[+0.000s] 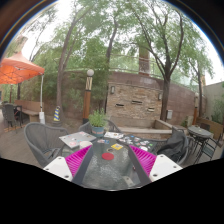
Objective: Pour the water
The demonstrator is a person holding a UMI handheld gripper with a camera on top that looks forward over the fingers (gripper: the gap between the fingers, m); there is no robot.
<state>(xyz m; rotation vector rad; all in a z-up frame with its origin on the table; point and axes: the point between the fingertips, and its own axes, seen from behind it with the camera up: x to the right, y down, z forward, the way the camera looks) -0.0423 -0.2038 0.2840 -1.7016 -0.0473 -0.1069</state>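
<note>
Here, fingers (112, 160) spread wide above a dark glass surface (110, 172) — potted plant (97, 121) beyond, orange umbrella (20, 70) farther off.

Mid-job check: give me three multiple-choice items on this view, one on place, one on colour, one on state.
1. The potted plant stands: A on a chair; B on the table beyond the fingers; C between the fingers.
2. The umbrella is: A orange; B blue; C white.
3. The umbrella is: A folded; B fallen over; C open.

B: the plant stands past the gripper, whose fingers flank a dark object.
A: its canopy is orange.
C: its canopy is spread.
</note>
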